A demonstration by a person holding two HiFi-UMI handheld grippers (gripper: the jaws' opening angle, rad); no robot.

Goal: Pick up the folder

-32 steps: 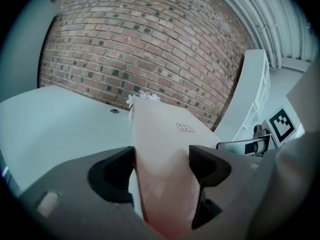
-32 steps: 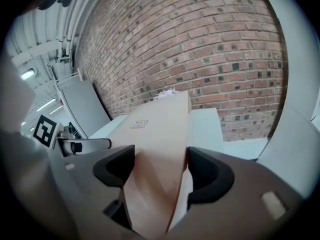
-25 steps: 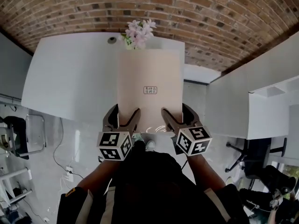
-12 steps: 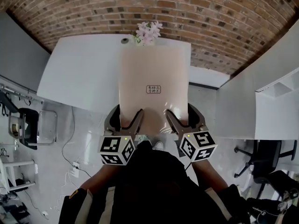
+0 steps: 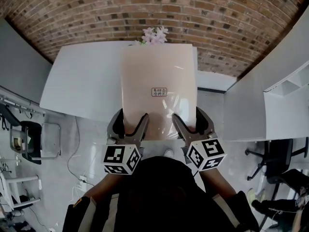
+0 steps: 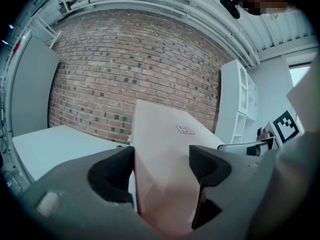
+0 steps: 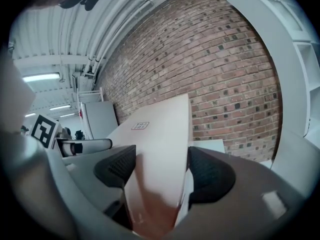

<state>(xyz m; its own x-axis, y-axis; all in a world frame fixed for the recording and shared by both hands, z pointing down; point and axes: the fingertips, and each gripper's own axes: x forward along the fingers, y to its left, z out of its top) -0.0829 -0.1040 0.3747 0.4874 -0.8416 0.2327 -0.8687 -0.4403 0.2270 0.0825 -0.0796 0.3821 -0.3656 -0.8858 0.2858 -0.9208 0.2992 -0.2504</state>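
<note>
Folder [image 5: 157,66] is in the air, off the table [image 5: 82,91], tilted up and away from me, its far edge reaching toward the flowers [image 5: 155,34] and the brick wall [image 5: 217,23]. I hold it only by the near edge, one claw at each corner. The left gripper [image 5: 129,124] is clamped on the near left corner: its own view shows the sheet wedged between both pads and creased there. The right gripper [image 5: 192,124] has the near right corner between its pads, and its jaws are closing a little on it. My worry is the long unsupported span. All the weight hangs out past the two grips, so the sheet may sag or fold at the crease, and a thin corner could slide out of wide-set jaws if I tip it further. If my two hands drift apart or turn unevenly, the folder will twist or tear at one corner. Swinging the far edge forward could knock the flowers over. Dropped, it would land half on the table edge and slip to the floor. Count: one folder, one small label [image 5: 159,92] on it, two grippers, one table under it, one bunch of flowers.
</note>
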